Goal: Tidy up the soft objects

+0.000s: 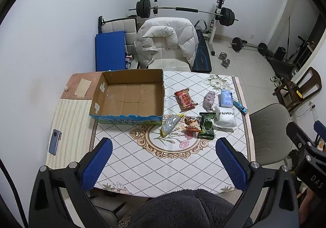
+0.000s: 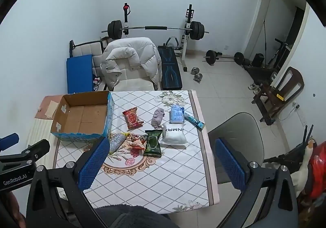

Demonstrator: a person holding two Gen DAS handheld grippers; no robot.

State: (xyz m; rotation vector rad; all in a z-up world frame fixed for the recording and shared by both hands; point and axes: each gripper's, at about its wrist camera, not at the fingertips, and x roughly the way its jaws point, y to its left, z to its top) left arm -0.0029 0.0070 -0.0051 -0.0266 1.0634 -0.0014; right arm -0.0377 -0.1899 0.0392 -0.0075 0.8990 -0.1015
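Note:
An empty open cardboard box (image 1: pixel 130 96) (image 2: pixel 82 116) stands at the table's far left. To its right lie soft items: a red snack packet (image 1: pixel 185 99) (image 2: pixel 132 117), a lilac cloth bundle (image 1: pixel 209 99) (image 2: pixel 158 116), a blue tissue pack (image 1: pixel 226 98) (image 2: pixel 176 114), a white pouch (image 1: pixel 225 119) (image 2: pixel 174 134), a green packet (image 1: pixel 207 125) (image 2: pixel 153 143), a silver glitter bag (image 1: pixel 170 125) (image 2: pixel 116 142) and small orange wrappers (image 1: pixel 190 125) (image 2: pixel 137 143). My left gripper (image 1: pixel 164 163) and right gripper (image 2: pixel 161 163) are both open and empty, held above the table's near edge.
A blue tube (image 1: pixel 240 106) (image 2: pixel 194 120) lies at the table's right edge. A phone (image 1: pixel 54 142) lies on the striped cloth at left. A grey chair (image 1: pixel 271 130) (image 2: pixel 234 142) stands right of the table, and a chair with a white jacket (image 1: pixel 167 41) behind it.

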